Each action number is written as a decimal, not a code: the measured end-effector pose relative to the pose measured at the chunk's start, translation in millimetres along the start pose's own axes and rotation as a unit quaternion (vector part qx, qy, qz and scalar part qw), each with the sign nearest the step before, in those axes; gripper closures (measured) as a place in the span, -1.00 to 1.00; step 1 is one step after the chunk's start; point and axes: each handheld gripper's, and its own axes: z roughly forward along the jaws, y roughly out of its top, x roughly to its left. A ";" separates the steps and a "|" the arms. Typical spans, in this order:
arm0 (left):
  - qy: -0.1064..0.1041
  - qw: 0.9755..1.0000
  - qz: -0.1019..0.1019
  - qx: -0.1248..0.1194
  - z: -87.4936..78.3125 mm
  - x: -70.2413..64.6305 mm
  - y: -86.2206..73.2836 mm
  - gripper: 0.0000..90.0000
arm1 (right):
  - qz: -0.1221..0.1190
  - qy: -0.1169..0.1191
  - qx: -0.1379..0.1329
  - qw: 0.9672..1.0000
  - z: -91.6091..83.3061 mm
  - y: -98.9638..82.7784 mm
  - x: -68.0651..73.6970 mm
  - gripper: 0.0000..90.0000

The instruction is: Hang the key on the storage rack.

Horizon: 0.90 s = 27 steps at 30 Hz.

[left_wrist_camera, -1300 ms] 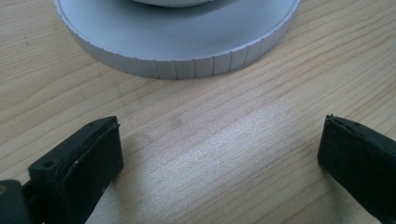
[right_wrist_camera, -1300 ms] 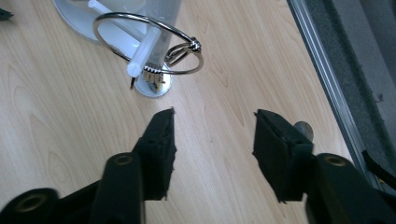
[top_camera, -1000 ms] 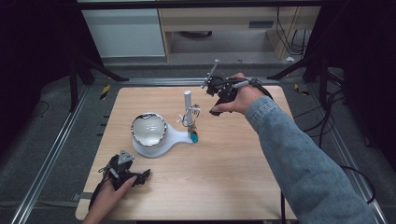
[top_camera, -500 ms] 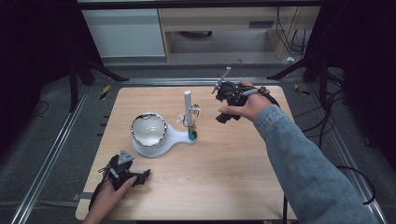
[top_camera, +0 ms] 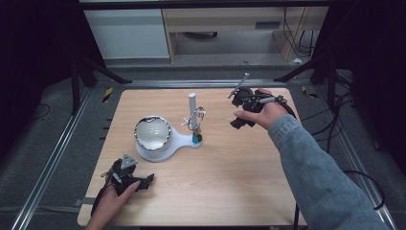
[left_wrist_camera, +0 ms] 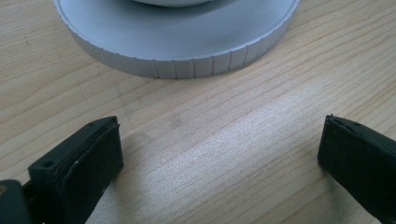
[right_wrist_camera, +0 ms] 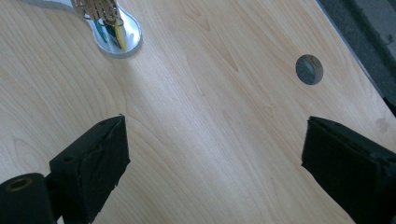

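Magnifier stand (top_camera: 158,143) cut off in gripper views; both grippers' fingers spread, empty.

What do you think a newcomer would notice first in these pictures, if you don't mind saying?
Most likely the white stand near the middle of the wooden table, with its round, shiny lens and an upright white post beside a small clip with wires. Next, the two hand-held grippers: the left gripper rests open at the near left corner, while the right gripper hovers open to the right of the stand, with nothing between its jaws.
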 end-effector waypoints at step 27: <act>0.000 1.000 0.000 0.000 -0.3 -0.2 -0.3 -1.00 | 0.069 -0.016 -0.040 0.997 21.5 -84.4 -16.0 -0.70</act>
